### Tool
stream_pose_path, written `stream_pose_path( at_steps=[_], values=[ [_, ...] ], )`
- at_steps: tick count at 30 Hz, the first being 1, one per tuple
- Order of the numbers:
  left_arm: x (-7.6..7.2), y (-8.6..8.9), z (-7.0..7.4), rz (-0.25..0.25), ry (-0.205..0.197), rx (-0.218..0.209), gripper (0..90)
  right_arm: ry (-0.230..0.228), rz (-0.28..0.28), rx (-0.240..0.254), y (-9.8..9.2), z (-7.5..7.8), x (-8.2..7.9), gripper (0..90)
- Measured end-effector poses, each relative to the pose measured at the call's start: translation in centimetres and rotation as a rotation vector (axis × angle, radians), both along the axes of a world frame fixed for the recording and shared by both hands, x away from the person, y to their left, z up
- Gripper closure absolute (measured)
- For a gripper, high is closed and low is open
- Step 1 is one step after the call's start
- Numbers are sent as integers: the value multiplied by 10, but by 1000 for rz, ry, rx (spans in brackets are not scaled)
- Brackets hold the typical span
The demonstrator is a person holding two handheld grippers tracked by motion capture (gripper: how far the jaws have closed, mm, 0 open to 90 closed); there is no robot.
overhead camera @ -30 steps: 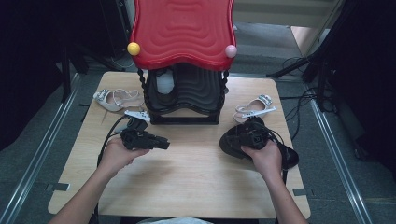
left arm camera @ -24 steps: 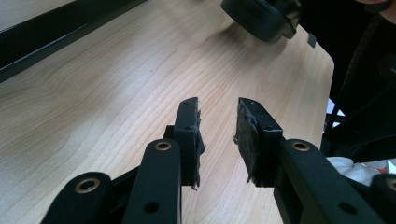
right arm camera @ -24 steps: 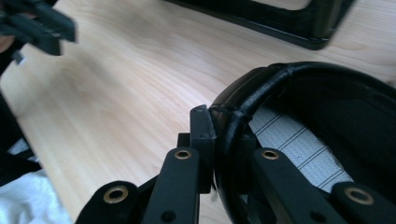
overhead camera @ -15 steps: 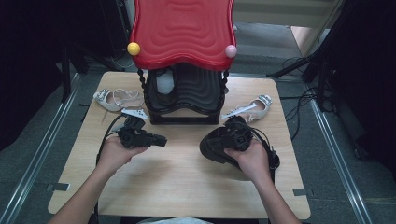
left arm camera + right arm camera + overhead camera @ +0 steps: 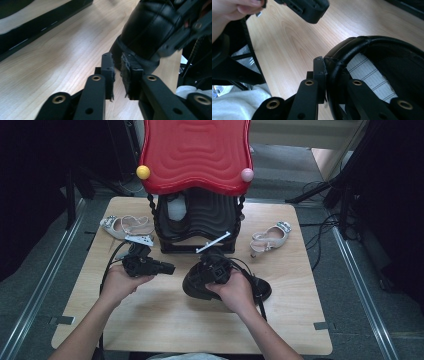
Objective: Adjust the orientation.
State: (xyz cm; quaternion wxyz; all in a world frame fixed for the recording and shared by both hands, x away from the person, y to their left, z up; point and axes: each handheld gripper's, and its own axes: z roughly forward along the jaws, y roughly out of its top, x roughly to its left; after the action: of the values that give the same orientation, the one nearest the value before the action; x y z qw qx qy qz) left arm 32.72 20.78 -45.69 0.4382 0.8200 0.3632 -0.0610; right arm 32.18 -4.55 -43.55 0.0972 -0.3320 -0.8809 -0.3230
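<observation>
- The right tongs (image 5: 212, 270) are clamped on the collar rim of the black shoe (image 5: 200, 285); in the right gripper view one pad sits outside the rim and the other inside, against the striped lining.
- The shoe is at mid-desk (image 5: 150, 320), in front of the rack (image 5: 197, 227) with the red top, held in the right hand (image 5: 232, 290); whether its sole touches the wood I cannot tell.
- The left tongs (image 5: 170, 268) have just been closing and now stand with a narrow gap and nothing between the pads.
- The key relation: the left tongs point across the desk straight at the shoe, which lies just beside their tips, to the person's right. In the left gripper view the shoe (image 5: 147, 32) fills the space just ahead of the pads (image 5: 108, 67).
- The shoe's long axis seems to run roughly across the desk, one end toward the left tongs.
- My judgement: the left hand (image 5: 120, 282) is placed for a second grip, needing wider tongs first.
- Two pale sandals (image 5: 125, 226) (image 5: 270, 237) lie beside the rack, untouched.
</observation>
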Motion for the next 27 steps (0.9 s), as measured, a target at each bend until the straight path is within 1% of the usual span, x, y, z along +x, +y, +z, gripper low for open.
stream_pose_path(
  at_steps=[1, 2, 3, 4, 5, 8, 12, 13, 14, 18, 19, 21, 23, 25, 26, 27],
  values=[
    [0, 0, 0, 0, 0, 0, 761, 0, 0, 0, 0, 0, 0, 855],
    [0, 2, 0, 7, -7, -6, 724, -4, 6, -22, 7, -8, 0, 852],
    [1, 4, 0, 13, -2, -14, 706, 1, 6, -27, 9, -10, 0, 851],
    [1, 5, 0, 18, -9, -12, 691, 0, 12, -36, 12, -13, -1, 848],
    [1, 5, 0, 22, -8, -12, 661, -1, 15, -46, 14, -16, -2, 846],
    [2, 6, 0, 28, -12, -6, 618, -11, 26, -72, 21, -23, -6, 836],
    [2, 6, -1, 26, -11, -4, 580, -10, 38, -91, 25, -30, -9, 823],
    [2, 6, -1, 26, -11, -4, 571, -10, 38, -91, 25, -30, -9, 823],
    [3, 5, -1, 34, -14, -1, 565, -7, 42, -93, 27, -33, -10, 813],
    [3, 6, -1, 31, -16, -1, 556, -5, 50, -95, 28, -36, -11, 801],
    [2, 6, -1, 32, -16, -1, 552, -42, 77, -109, 29, -37, -14, 803],
    [3, 6, -1, 31, -16, 0, 541, -41, 77, -108, 30, -37, -15, 801],
    [3, 5, -2, 35, -23, 5, 523, -36, 73, -92, 27, -34, -14, 751],
    [2, 5, -2, 35, -27, 9, 514, -36, 68, -85, 25, -33, -14, 743],
    [3, 5, -2, 32, -26, 12, 510, -33, 64, -65, 20, -28, -14, 718],
    [3, 5, -2, 32, -26, 12, 506, -33, 64, -65, 20, -28, -14, 718]
  ],
)
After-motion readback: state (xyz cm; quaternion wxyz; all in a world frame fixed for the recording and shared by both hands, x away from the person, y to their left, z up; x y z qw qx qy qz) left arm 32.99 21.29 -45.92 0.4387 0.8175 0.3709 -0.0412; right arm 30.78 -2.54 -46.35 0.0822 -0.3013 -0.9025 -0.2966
